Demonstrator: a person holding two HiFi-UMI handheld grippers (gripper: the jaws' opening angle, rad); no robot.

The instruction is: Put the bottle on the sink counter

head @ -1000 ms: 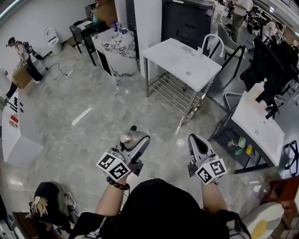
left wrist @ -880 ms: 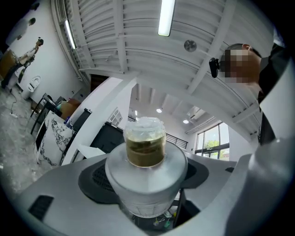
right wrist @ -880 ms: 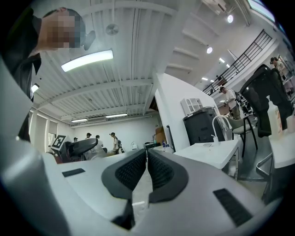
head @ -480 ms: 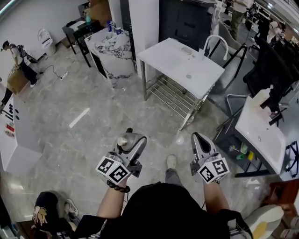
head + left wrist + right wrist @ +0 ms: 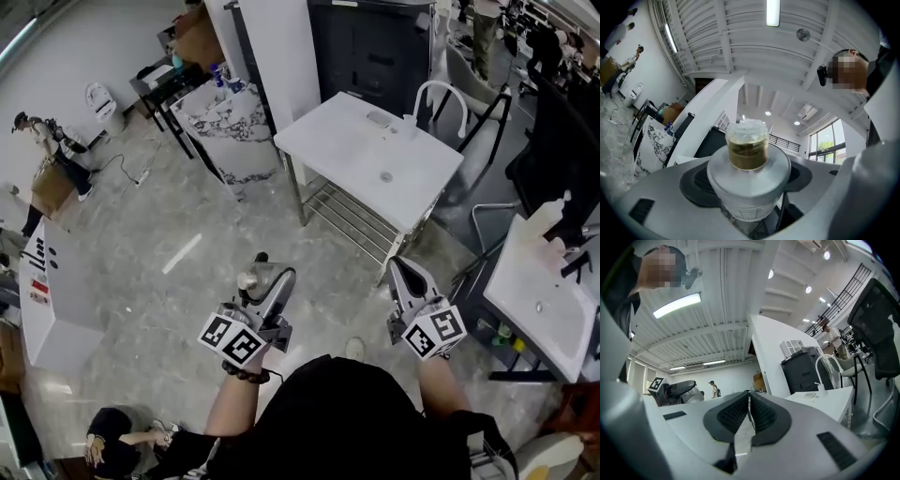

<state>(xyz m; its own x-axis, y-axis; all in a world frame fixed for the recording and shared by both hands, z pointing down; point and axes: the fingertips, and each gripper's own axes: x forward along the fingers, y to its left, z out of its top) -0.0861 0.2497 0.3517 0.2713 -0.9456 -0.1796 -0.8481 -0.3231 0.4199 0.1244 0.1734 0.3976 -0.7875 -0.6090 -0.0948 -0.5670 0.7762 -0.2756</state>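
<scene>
My left gripper [image 5: 265, 278] is shut on a squat frosted bottle [image 5: 251, 279] with a clear cap over amber liquid. In the left gripper view the bottle [image 5: 748, 161] stands upright between the jaws, the cap on top. My right gripper [image 5: 399, 269] is shut with nothing in it; in its own view the dark pads [image 5: 761, 416] meet. The white sink counter [image 5: 356, 155] with a curved white faucet [image 5: 441, 94] stands ahead and to the right, well beyond both grippers. The same counter [image 5: 827, 401] shows at the right of the right gripper view.
A second white sink [image 5: 539, 286] stands at the far right. A marble-pattern basin stand [image 5: 230, 117] is ahead on the left beside a white pillar [image 5: 277, 47]. A white cabinet [image 5: 42, 300] sits at the left. A person [image 5: 52, 159] stands far left.
The whole view has advanced across the floor: the white sink counter now lies closer ahead. Both grippers hold the same pose, the bottle still in the left one.
</scene>
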